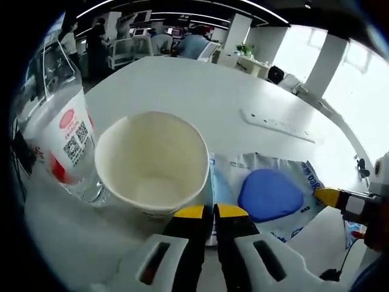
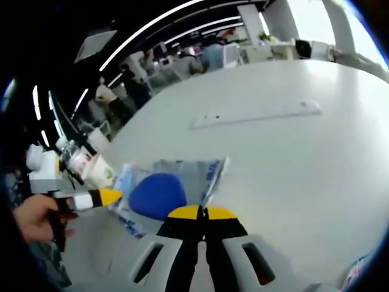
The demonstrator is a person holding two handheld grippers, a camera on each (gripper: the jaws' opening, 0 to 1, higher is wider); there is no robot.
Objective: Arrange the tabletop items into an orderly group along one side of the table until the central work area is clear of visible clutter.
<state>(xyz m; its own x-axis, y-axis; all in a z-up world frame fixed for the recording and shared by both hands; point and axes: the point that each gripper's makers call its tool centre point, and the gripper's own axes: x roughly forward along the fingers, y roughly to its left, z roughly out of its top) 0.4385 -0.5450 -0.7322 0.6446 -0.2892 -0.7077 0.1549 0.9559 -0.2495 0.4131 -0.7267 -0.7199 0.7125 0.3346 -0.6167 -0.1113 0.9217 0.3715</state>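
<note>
A clear plastic packet (image 1: 285, 173) (image 2: 182, 170) with a blue pad (image 1: 270, 194) (image 2: 157, 194) inside lies flat on the white table (image 1: 182, 79) (image 2: 304, 164). My left gripper (image 1: 213, 212) (image 2: 112, 196) is shut, its yellow tips meeting on the packet's left edge. Opposite it, my right gripper (image 2: 203, 213) (image 1: 325, 196) is shut on the other edge of the packet. A white paper cup (image 1: 152, 161) (image 2: 101, 171) stands open-topped just beside the left jaws. A water bottle (image 1: 61, 137) (image 2: 76, 159) with a red-and-white label stands beyond the cup.
A long white power strip (image 1: 276, 125) (image 2: 255, 114) lies farther across the table. A person's hand (image 2: 30, 216) holds the left gripper. Desks, chairs and people are past the table's far edge.
</note>
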